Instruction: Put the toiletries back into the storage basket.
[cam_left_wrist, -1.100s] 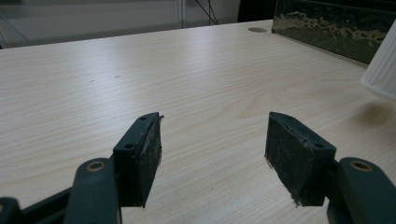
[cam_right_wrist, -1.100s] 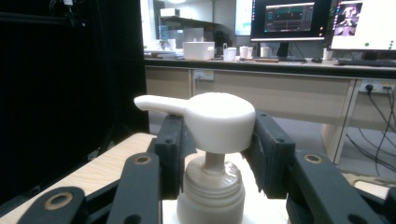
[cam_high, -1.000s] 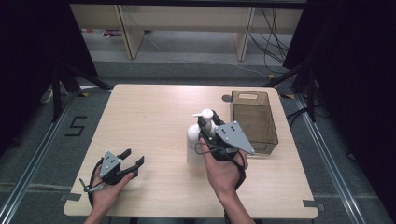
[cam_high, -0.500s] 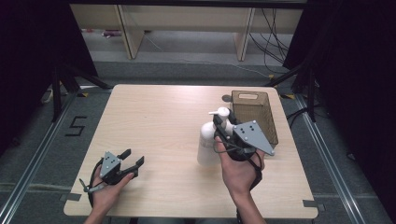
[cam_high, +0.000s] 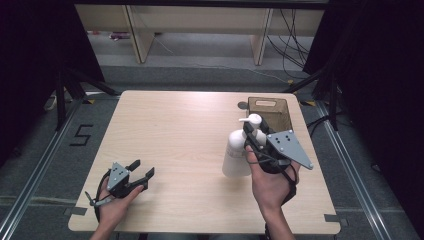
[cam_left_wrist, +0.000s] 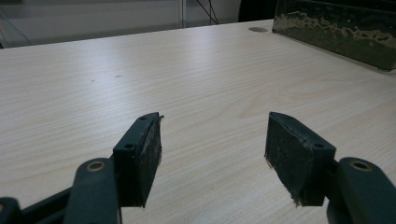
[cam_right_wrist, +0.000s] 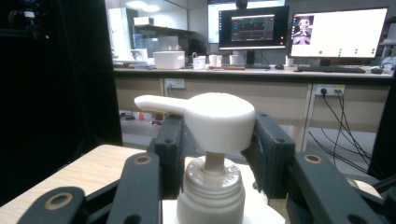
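Two claws in use. Right claw pinches the neck of the white pump bottle below its pump head; the bottle stands upright on the tabletop, just beside the brown bin. Left claw rests near the tabletop's front-left corner, jaws spread, holding nothing.

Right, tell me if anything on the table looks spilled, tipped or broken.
Nothing stands out. The pump bottle is upright in the right tool, gripped at the neck under the pump head. The brown bin stands square, and the left tool rests open on the table.
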